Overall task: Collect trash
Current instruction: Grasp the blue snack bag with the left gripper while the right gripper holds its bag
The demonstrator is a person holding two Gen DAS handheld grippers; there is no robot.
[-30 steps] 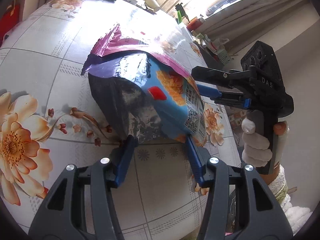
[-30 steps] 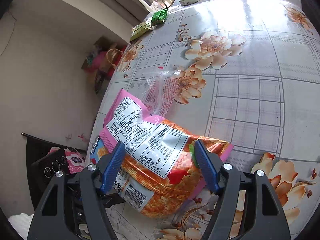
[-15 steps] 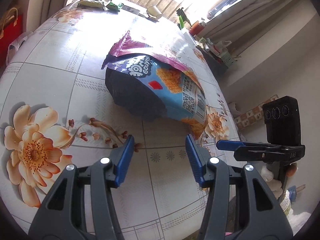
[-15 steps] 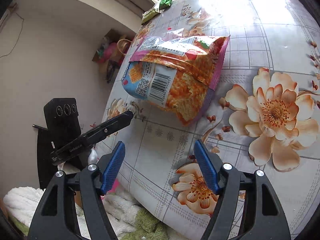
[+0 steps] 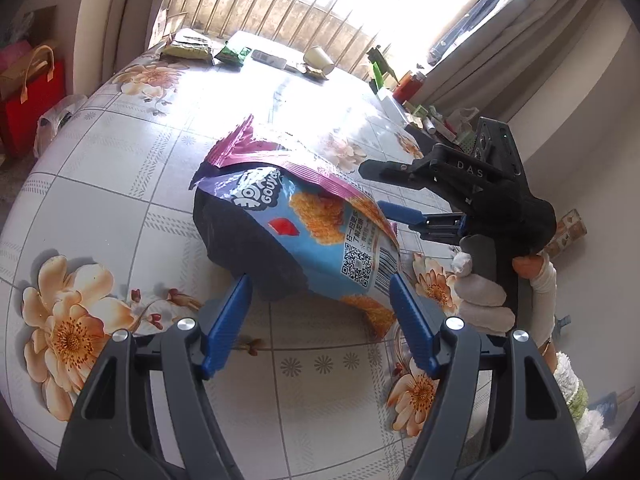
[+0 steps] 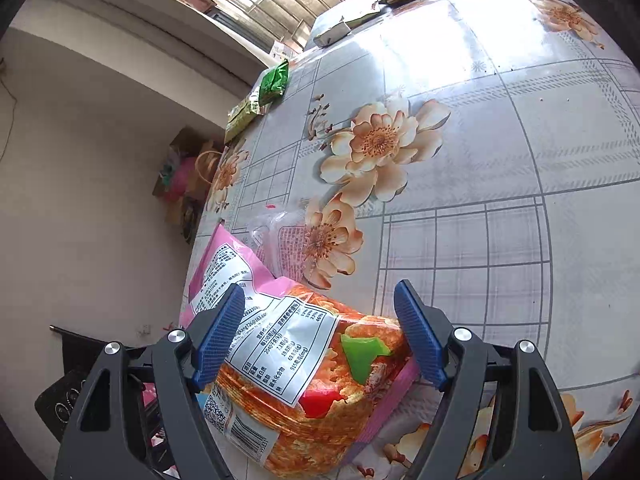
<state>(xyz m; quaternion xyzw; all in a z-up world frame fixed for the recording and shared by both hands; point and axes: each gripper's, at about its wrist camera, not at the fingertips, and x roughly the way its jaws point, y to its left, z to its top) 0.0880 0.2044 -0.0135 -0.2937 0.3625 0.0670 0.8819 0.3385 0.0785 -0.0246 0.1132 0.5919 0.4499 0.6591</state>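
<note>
A puffy snack bag [image 5: 320,220], blue and orange with a pink top edge, lies on the flowered tablecloth [image 5: 120,184]. My left gripper [image 5: 318,296] has its jaws opening, and the bag's lower end sits between its blue fingertips without being pinched. From the right, my right gripper [image 5: 372,186] reaches in over the bag's far side, held by a gloved hand [image 5: 480,296]. In the right wrist view the bag [image 6: 304,380] shows its white label and fills the gap of the right gripper [image 6: 320,316], whose jaws are opening too.
A crumpled clear wrapper [image 6: 280,236] lies just beyond the bag. Green packets [image 5: 188,46] and a tipped paper cup [image 5: 318,58] sit at the table's far end by the window. Bottles and clutter [image 5: 408,88] line the right side. A red bag [image 5: 32,92] stands on the floor.
Half a second ago both grippers had drawn back from the bag lying on the table. Both have now closed in around it again, and the left jaws stand wider.
</note>
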